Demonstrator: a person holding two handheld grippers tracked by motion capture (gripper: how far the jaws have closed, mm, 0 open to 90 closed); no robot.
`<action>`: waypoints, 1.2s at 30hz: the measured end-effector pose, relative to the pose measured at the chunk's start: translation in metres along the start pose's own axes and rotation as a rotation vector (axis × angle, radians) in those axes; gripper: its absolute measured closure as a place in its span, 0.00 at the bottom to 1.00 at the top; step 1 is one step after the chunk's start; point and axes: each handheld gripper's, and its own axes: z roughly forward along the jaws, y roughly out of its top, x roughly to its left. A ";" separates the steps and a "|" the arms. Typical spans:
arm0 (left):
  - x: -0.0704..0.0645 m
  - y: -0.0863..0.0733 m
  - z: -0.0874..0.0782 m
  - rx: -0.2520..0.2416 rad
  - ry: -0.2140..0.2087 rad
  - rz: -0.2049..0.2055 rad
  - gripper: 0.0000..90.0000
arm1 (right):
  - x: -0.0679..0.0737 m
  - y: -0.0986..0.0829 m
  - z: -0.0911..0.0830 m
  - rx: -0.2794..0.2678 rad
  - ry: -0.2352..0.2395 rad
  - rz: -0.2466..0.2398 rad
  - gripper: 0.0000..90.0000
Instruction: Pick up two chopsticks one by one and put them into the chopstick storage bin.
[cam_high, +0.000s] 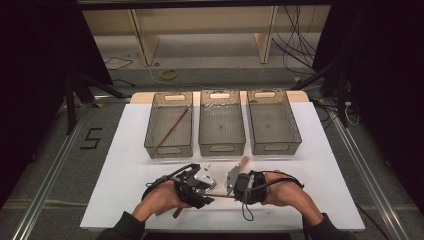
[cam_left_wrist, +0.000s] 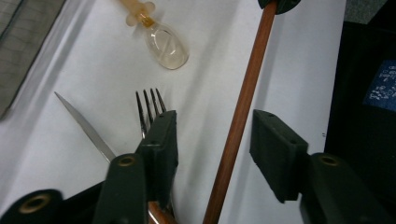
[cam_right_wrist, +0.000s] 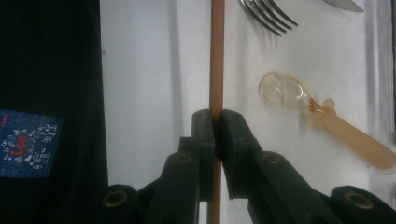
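White sheeting covers the table (cam_high: 125, 175), with three mesh bins (cam_high: 222, 129) in a row at its far side; the left bin already holds one chopstick (cam_high: 173, 126), which suggests cutlery is being sorted by type.

Right gripper (cam_right_wrist: 215, 122): jaws pressed together, pinching a brown chopstick (cam_right_wrist: 216, 56) across its shaft. The stick runs straight out beyond the fingertips and back beneath the body, so the grip sits partway along its length, probably for balance.

Left gripper (cam_left_wrist: 212, 135): jaws spread, the same chopstick passing through the gap between them, touching neither pad as far as can be seen. This looks like a handover, or a steadying position.

A fork (cam_left_wrist: 149, 107) lies behind the left-hand finger (cam_left_wrist: 161, 140) of the left gripper, a knife (cam_left_wrist: 84, 126) further out to that side, and a translucent spoon (cam_left_wrist: 166, 44) ahead of the fingertips, all flat on the sheet.
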 end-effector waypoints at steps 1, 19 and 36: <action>-0.001 0.000 0.000 0.004 -0.003 0.004 0.61 | 0.001 0.001 0.000 0.008 0.009 0.004 0.94; -0.007 -0.001 0.004 0.026 -0.081 0.088 0.89 | 0.004 0.003 0.003 0.003 0.016 -0.049 0.94; 0.005 -0.008 -0.005 0.018 -0.073 -0.015 0.94 | -0.012 -0.010 -0.013 -0.120 -0.016 0.098 0.76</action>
